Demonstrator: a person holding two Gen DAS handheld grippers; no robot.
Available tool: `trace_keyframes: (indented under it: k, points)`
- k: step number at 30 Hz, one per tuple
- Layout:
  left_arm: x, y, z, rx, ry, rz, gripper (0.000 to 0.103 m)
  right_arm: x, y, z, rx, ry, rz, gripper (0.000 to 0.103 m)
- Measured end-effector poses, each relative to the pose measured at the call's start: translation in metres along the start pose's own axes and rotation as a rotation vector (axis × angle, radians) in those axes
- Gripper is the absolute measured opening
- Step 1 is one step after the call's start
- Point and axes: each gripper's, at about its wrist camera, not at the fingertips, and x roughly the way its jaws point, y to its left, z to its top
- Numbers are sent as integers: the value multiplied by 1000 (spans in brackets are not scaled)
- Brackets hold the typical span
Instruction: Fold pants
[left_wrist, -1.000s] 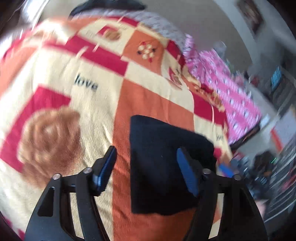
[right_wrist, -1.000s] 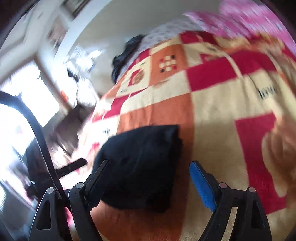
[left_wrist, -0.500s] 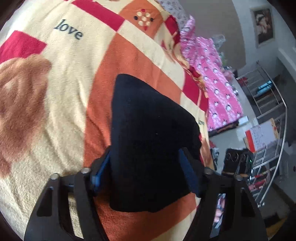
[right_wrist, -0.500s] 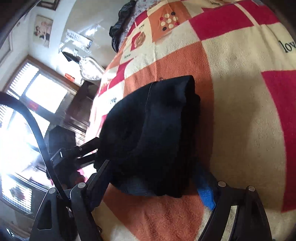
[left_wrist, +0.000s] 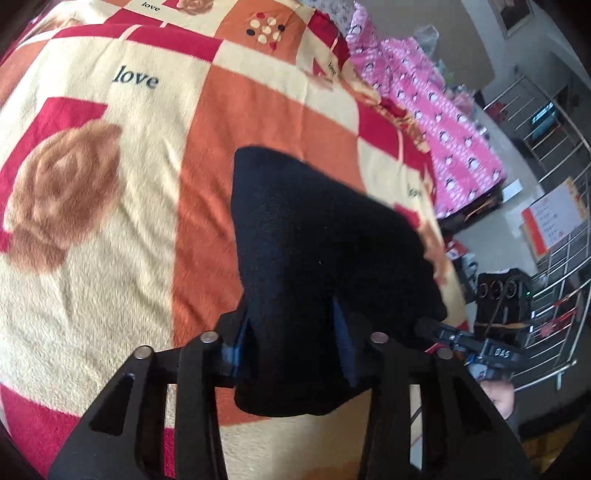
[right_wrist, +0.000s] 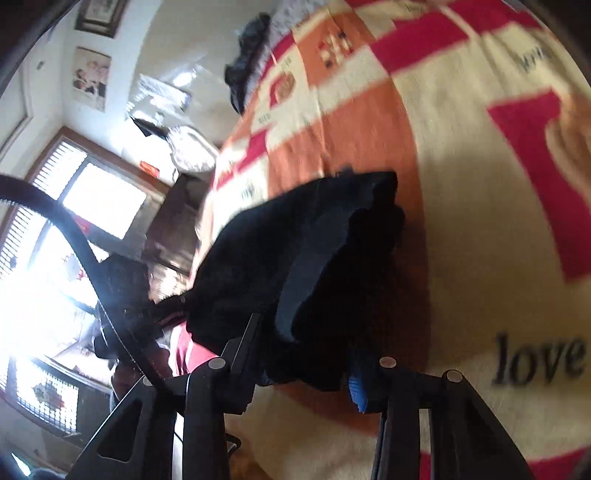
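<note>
The folded black pants (left_wrist: 317, 236) form a thick bundle on a checked orange, red and cream blanket (left_wrist: 122, 206). My left gripper (left_wrist: 291, 332) is shut on the near edge of the bundle, its blue pads pressed into the cloth. In the right wrist view the pants (right_wrist: 295, 266) are bunched and lifted a little off the blanket (right_wrist: 480, 206). My right gripper (right_wrist: 303, 350) is shut on their near edge, one blue pad (right_wrist: 356, 391) showing under the cloth.
A pink patterned quilt (left_wrist: 443, 122) lies along the bed's far right edge. Metal racks (left_wrist: 554, 258) and a box stand on the floor to the right. In the right wrist view a window (right_wrist: 74, 229) and dark clothes (right_wrist: 247, 59) lie at the left and far end.
Both grippers went from open above the pants to closed on the bundle's near edge. The bundle is now bunched and raised slightly off the blanket.
</note>
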Motion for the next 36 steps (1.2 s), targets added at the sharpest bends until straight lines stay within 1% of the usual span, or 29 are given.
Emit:
trace_keyframes:
  k: [1,3,4,5,7,9,10,11,12,14,15,16,17,18,19,20,21,24,25,26,27,28,29,30,31,32,33,35,36]
  points:
    - [-1,3,-3,-11,-16,6,52,1,-2,0,-5,-13,20,42]
    - [-5,5,-5,-25,-47,-3,52,-2,0,2,-13,-30,15,45]
    - [-11,4,-6,-19,-75,10,52,-6,2,3,-15,-43,0,45]
    - [-18,2,-7,-8,-110,28,52,-12,7,4,-23,-81,-27,45]
    - [-42,-8,-10,39,-228,67,51,-33,26,6,-106,-200,-112,45]
    - [-55,-22,-11,106,-314,60,52,-47,48,11,-216,-283,-136,45]
    - [-57,-32,-12,151,-331,60,52,-50,63,15,-287,-318,-138,45]
    - [-55,-39,-15,199,-335,61,52,-48,75,19,-346,-324,-133,46]
    - [-49,-46,-19,243,-315,60,52,-42,84,25,-394,-314,-151,46]
    - [-20,-49,-24,271,-229,62,52,-18,96,41,-471,-289,-238,46]
    - [-5,-45,-27,263,-193,81,52,-8,95,46,-482,-247,-237,46]
    - [7,-41,-28,257,-176,107,51,7,90,52,-475,-189,-239,46]
    - [11,-39,-31,275,-208,124,52,28,82,58,-458,-130,-269,46]
    - [10,-39,-32,285,-213,112,53,48,66,58,-429,-54,-324,46]
    - [11,-37,-28,276,-201,99,53,53,57,56,-429,-70,-338,46]
    - [9,-36,-21,259,-184,79,53,49,54,49,-455,-112,-334,45]
    - [5,-38,-13,255,-181,61,53,47,54,46,-463,-106,-347,46]
    - [-10,-45,12,258,-237,94,53,39,67,41,-498,-114,-381,45]
    - [-9,-46,27,243,-234,88,53,32,73,38,-509,-134,-380,45]
    - [-9,-44,33,234,-226,80,53,25,78,38,-518,-162,-384,45]
    - [-4,-44,40,221,-213,91,53,12,84,33,-523,-190,-387,45]
    - [9,-41,48,204,-179,124,53,6,89,29,-526,-200,-386,45]
    - [15,-39,48,189,-148,140,53,-1,91,22,-532,-204,-384,46]
    - [33,-33,49,165,-95,174,53,0,92,12,-535,-190,-386,46]
    - [41,-29,47,157,-86,206,54,3,89,4,-536,-161,-388,46]
    - [42,-27,43,161,-115,211,55,11,82,-5,-542,-117,-389,47]
    - [43,-27,38,170,-136,214,55,22,77,-12,-565,-106,-405,48]
    - [43,-28,35,172,-156,241,55,24,69,-24,-624,-178,-396,50]
    - [43,-29,35,171,-158,248,55,22,66,-25,-617,-194,-382,50]
